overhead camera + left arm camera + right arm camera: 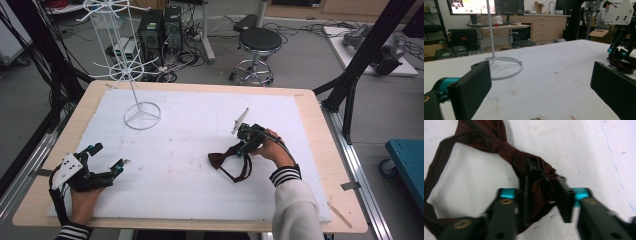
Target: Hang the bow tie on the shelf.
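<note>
We see a wooden table [310, 107] covered almost edge to edge by a white foam sheet [190, 150]. Near the sheet's far left corner stands a white wire rack [131, 65] on a ring base. At the near left corner a hand rests the left gripper [107, 156] on the sheet, its jaws spread wide with nothing between them. Right of the sheet's centre, the right gripper [235, 150] has its jaws closed on one wing of a dark red bow tie [220, 159], which lies on the foam with its strap [243, 172] looping toward the near edge.
</note>
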Available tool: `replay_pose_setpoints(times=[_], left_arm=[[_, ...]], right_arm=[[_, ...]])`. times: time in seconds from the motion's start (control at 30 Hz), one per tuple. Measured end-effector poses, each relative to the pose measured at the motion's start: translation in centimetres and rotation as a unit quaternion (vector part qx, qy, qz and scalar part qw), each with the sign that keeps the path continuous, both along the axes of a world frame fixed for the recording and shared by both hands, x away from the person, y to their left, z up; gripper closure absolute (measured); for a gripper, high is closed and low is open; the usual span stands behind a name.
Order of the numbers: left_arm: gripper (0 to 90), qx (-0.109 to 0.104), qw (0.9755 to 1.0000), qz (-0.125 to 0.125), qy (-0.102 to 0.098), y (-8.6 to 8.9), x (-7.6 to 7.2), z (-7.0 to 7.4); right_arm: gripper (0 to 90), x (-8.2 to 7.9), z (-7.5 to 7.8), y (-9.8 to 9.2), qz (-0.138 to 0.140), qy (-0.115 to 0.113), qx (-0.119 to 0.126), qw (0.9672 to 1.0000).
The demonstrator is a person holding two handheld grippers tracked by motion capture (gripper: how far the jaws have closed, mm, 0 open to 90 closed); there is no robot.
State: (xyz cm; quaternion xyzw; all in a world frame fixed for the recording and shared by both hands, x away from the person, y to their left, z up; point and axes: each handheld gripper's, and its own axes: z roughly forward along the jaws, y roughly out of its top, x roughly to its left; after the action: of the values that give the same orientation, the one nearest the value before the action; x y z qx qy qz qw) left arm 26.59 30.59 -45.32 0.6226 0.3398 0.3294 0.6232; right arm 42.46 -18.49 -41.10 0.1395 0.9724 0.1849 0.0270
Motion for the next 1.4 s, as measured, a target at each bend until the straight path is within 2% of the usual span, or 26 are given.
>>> replay_pose_setpoints(times=[0.1, 0.2, 0.23, 0.33, 0.53, 0.8, 0.9, 0.93, 1.1, 1.13, 1.4], left_arm=[[3.9, -0.002, 1.0, 0.0, 0.0, 0.0, 0.0, 0.0], [3.9, -0.003, 1.0, 0.0, 0.0, 0.0, 0.0, 0.0], [3.9, -0.003, 1.0, 0.0, 0.0, 0.0, 0.0, 0.0], [3.9, -0.003, 1.0, 0.0, 0.0, 0.0, 0.0, 0.0], [3.9, -0.003, 1.0, 0.0, -0.001, 0.0, 0.0, 0.0], [3.9, -0.001, 1.0, 0.0, 0.003, 0.1, 0.1, 0.1], [3.9, 0.0, 1.0, -0.001, 0.004, 0.0, 0.1, 0.1], [3.9, 0.0, 1.0, -0.001, 0.004, 0.0, 0.1, 0.1], [3.9, 0.013, 0.9996, -0.014, 0.023, -0.1, 0.6, 0.4], [3.9, 0.012, 0.9994, -0.017, 0.026, -0.1, 0.7, 0.5], [3.9, 0.018, 0.9971, -0.051, 0.053, -0.6, 1.6, 2.4]], right_arm=[[80.6, -0.3, 0.2, 0.1, -0.008, 0.001, -0.004, 1.0], [81.3, -0.3, 0.2, 0.1, -0.006, 0.0, -0.005, 1.0], [81.3, -0.3, 0.2, 0.0, -0.011, 0.008, 0.003, 0.9999], [81.3, -0.3, 0.2, 0.0, -0.01, 0.014, 0.008, 0.9998], [81.2, -0.3, 0.2, 0.3, -0.01, 0.015, 0.021, 0.9996], [81.1, -0.8, 1.2, 0.2, -0.02, 0.006, 0.059, 0.998], [81.1, -1.1, 1.8, 0.1, -0.029, 0.002, 0.081, 0.9963], [81.1, -1.1, 1.8, 0.1, -0.029, 0.002, 0.081, 0.9963], [81.1, -1.5, 2.5, 0.0, -0.036, -0.006, 0.099, 0.9945], [81.0, -1.7, 2.8, 0.0, -0.04, -0.01, 0.109, 0.9932], [81.0, -2.5, 3.8, 0.2, -0.046, -0.022, 0.138, 0.9891]])
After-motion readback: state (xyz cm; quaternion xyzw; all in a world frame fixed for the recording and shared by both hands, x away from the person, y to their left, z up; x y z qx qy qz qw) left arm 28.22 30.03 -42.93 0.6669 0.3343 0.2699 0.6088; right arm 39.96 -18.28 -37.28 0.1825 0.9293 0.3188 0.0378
